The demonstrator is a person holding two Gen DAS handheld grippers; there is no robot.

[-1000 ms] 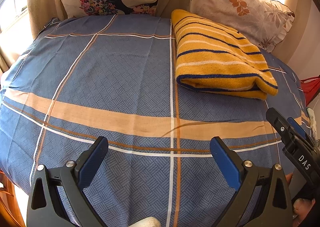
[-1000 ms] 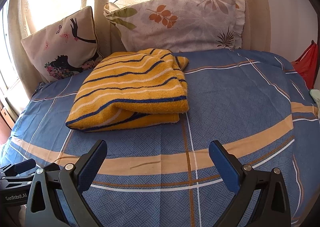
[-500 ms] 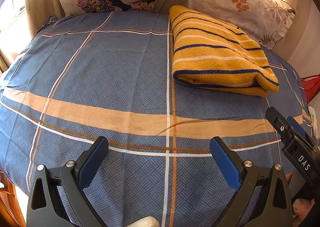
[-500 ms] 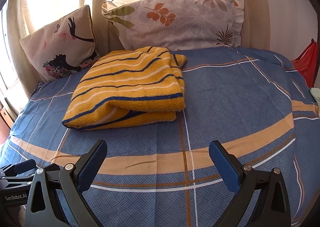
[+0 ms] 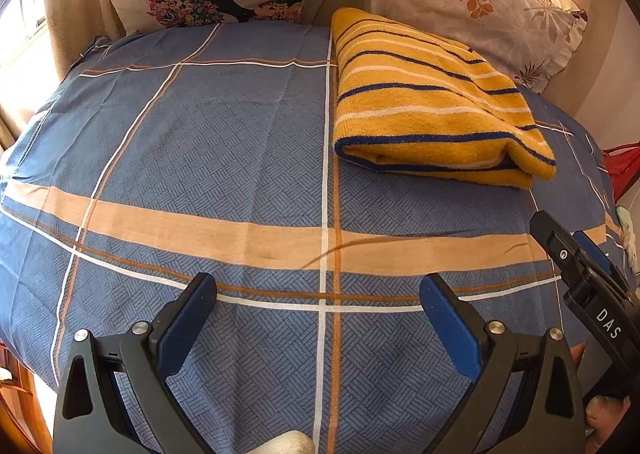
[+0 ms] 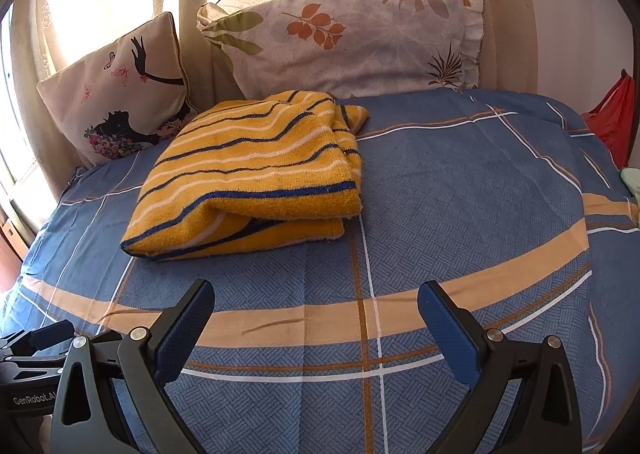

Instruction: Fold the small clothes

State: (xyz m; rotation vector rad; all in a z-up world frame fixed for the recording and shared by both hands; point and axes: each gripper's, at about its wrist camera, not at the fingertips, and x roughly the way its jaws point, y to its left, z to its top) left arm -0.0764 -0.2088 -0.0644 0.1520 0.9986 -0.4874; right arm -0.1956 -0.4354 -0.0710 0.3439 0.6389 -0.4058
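Both grippers, left and right, have edged closer to the folded sweater (jaws apart, empty); fold looks done.

The folded garment lies on the bedsheet, two pillows behind it.

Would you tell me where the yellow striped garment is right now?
The yellow striped garment lies folded on the blue bedsheet, upper left in the right wrist view, just before the leaf-print pillow and silhouette cushion.
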